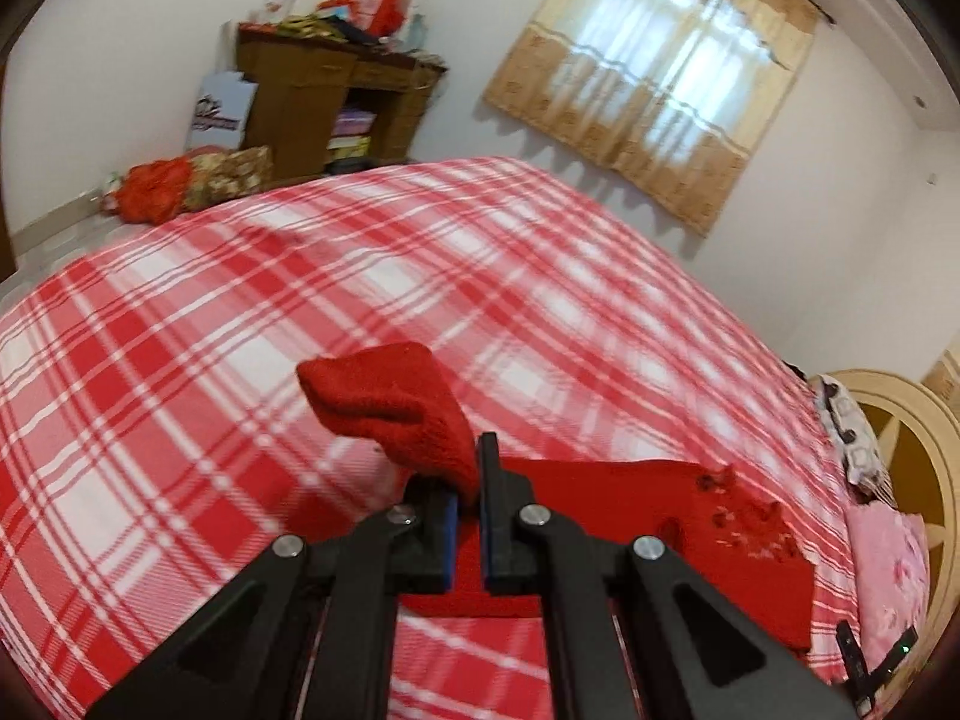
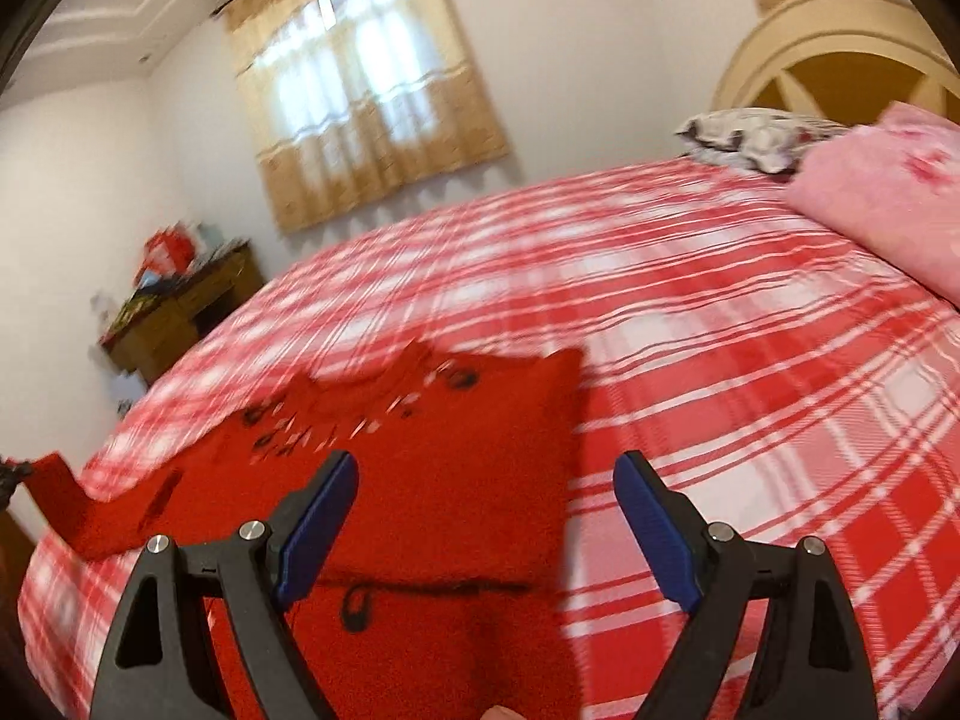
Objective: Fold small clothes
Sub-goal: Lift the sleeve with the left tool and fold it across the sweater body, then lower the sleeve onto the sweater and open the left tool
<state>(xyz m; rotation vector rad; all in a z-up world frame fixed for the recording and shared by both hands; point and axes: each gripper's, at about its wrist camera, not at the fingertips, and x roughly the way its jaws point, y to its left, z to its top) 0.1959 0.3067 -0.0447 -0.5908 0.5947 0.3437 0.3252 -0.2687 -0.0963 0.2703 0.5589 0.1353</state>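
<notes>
A small red knit garment (image 2: 420, 420) with dark and white trim near its neck lies flat on the plaid bed cover. My left gripper (image 1: 471, 480) is shut on one red sleeve end (image 1: 390, 408), which sticks up out of the jaws, lifted off the bed. The garment's body (image 1: 648, 534) spreads to the right of that gripper. In the right wrist view the lifted sleeve (image 2: 60, 492) shows at the far left. My right gripper (image 2: 487, 468) hovers over the garment's right part with its blue pads wide apart and nothing between them.
The red and white plaid cover (image 1: 300, 276) spans the whole bed. A pink pillow (image 2: 888, 204) and a patterned pillow (image 2: 756, 132) lie by the cream headboard (image 2: 840, 48). A cluttered wooden cabinet (image 1: 324, 96) and a curtained window (image 1: 648, 78) stand beyond the bed.
</notes>
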